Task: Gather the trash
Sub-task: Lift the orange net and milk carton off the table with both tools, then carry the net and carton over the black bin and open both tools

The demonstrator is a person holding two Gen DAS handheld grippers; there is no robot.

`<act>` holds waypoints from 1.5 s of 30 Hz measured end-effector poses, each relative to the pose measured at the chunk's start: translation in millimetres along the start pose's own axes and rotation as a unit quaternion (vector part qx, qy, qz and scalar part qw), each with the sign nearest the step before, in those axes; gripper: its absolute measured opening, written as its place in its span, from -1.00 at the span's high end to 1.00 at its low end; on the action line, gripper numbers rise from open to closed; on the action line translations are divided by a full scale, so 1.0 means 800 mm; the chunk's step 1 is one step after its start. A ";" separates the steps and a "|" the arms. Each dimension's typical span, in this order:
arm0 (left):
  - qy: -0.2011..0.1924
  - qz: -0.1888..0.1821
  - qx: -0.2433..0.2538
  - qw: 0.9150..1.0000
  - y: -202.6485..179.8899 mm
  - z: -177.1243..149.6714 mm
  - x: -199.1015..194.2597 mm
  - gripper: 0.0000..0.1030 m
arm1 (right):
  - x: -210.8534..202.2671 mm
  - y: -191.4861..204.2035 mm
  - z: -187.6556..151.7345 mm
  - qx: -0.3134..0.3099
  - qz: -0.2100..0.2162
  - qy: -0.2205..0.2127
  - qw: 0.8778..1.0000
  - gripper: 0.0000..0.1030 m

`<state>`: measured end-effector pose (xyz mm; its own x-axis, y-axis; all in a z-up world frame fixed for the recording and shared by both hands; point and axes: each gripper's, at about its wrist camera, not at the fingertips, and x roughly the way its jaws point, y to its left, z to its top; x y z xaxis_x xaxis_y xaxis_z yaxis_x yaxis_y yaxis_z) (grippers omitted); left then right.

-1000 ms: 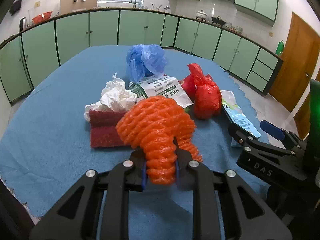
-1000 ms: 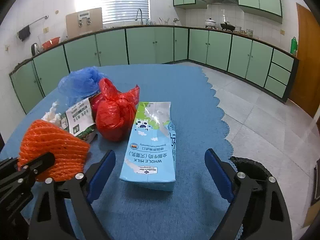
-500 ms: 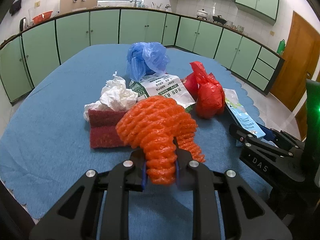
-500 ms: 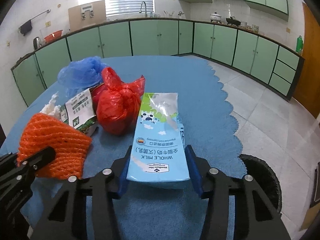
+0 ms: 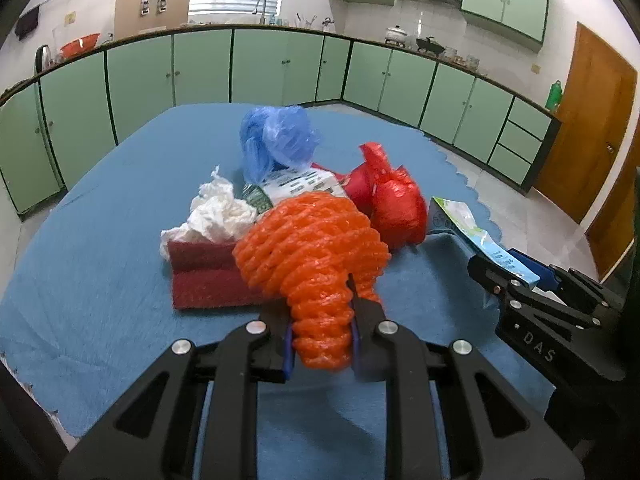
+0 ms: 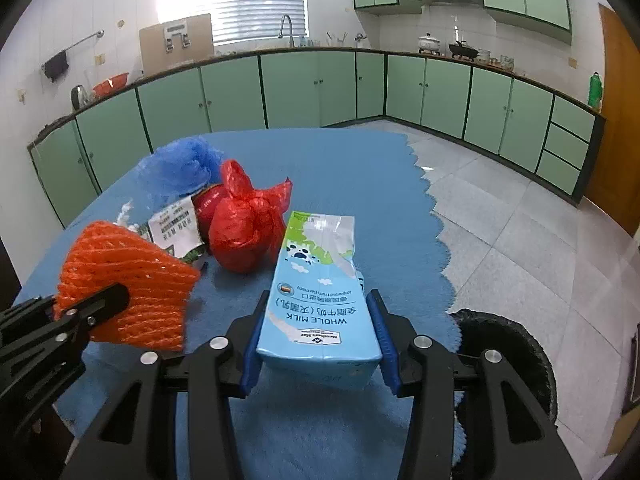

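Observation:
My left gripper [image 5: 320, 320] is shut on the stalk of an orange foam net [image 5: 312, 240], held just above the blue tablecloth [image 5: 100, 240]. In the right wrist view the same net [image 6: 132, 280] shows at the left, with the left gripper [image 6: 100, 304] under it. A light blue whole-milk carton [image 6: 320, 248] lies lengthwise between the blue pads of my right gripper [image 6: 318, 296], which press on both its sides near the bottom end. The left wrist view has the carton [image 5: 468, 232] and the right gripper [image 5: 516, 276] at the right edge.
More trash is piled mid-table: a knotted red bag [image 5: 396, 208], a blue plastic bag [image 5: 276, 140], crumpled white tissue [image 5: 216, 212], a dark red scouring pad [image 5: 204, 276] and a printed packet [image 5: 304, 182]. A black bin [image 6: 504, 344] stands on the floor by the table's right edge.
My right gripper's jaws went from wide apart to closed on the milk carton, and its near end now sits a little higher. The left gripper and orange net stayed put.

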<state>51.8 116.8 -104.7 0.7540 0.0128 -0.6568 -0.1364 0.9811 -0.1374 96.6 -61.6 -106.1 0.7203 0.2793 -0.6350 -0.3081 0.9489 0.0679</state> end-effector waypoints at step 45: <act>-0.027 -0.138 0.120 0.983 -0.202 0.021 -0.004 0.62 | -0.123 -0.171 -0.009 0.083 -0.105 -0.062 0.989 0.09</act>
<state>82.2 -38.7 -68.5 0.7750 -0.2558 -0.5779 0.2286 0.9660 -0.1209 63.6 -220.3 -58.1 0.8311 0.0790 -0.5505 -0.0449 0.9962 0.0753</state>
